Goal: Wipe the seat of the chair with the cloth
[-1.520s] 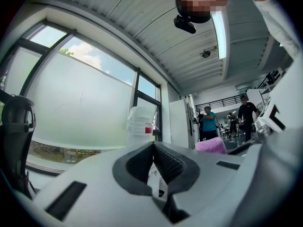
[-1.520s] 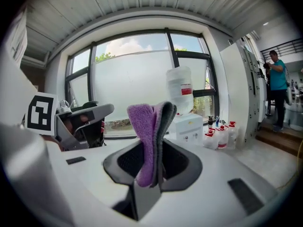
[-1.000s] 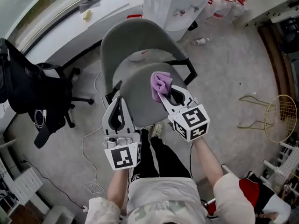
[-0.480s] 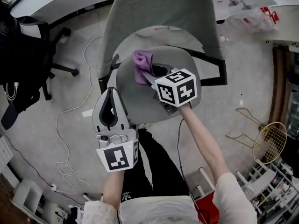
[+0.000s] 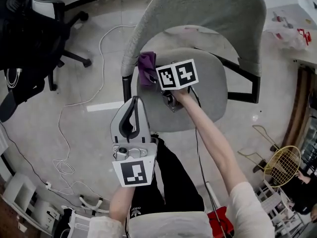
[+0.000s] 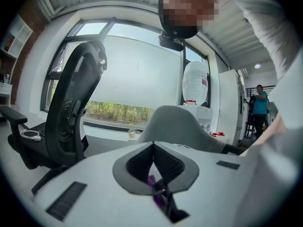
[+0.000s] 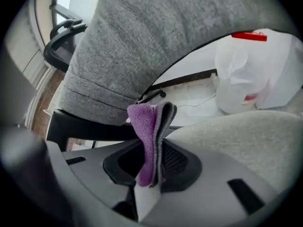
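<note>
The grey chair stands below me, its seat (image 5: 203, 95) in front of the curved backrest (image 5: 198, 14). My right gripper (image 5: 151, 76) is shut on the purple cloth (image 5: 146, 64), which it holds at the seat's left edge, close to the backrest. In the right gripper view the folded cloth (image 7: 150, 141) stands pinched upright between the jaws, with the seat (image 7: 246, 141) to the right and the backrest (image 7: 165, 41) above. My left gripper (image 5: 135, 100) hovers shut and empty off the seat's front left corner; its jaws meet at a point (image 6: 152, 145).
A black office chair (image 5: 25, 38) stands at the left. White cables (image 5: 74, 118) run over the floor. A gold wire rack (image 5: 282, 165) lies at the right. Black armrests (image 5: 242, 83) flank the seat. A white plastic bag (image 7: 255, 70) sits behind the chair.
The right gripper has carried the cloth leftward across the seat to its left edge. The left gripper stayed shut near the seat's front. My head has moved over the chair.
</note>
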A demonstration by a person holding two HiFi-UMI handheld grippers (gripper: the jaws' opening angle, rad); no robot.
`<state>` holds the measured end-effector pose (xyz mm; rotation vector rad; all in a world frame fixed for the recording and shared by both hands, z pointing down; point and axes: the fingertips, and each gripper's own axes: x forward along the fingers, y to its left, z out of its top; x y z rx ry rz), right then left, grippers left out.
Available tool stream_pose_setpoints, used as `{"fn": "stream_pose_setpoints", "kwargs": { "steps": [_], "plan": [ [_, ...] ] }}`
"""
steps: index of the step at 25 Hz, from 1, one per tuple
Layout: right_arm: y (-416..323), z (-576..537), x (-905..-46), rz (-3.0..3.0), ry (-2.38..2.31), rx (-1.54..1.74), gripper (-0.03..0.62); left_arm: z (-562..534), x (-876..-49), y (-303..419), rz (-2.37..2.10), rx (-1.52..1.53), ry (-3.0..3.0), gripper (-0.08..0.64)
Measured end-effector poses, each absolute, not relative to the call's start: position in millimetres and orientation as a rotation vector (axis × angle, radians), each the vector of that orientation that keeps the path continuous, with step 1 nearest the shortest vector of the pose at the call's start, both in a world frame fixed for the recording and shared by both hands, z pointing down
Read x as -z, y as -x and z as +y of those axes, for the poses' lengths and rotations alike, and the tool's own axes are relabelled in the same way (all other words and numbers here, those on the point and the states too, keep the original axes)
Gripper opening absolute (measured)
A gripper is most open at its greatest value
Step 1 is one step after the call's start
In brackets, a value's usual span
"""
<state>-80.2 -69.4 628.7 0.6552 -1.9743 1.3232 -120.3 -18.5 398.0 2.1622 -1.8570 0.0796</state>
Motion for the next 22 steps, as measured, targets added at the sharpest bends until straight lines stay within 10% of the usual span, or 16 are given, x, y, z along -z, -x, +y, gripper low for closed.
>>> {"fn": "stream_pose_setpoints", "kwargs": {
  "steps": [22],
  "plan": [
    [39, -80, -664, -1.833, -0.633, -1.291, 0.095, -34, -401, 104, -1.798, -0.123, -2.186, 0.012]
  ]
}}
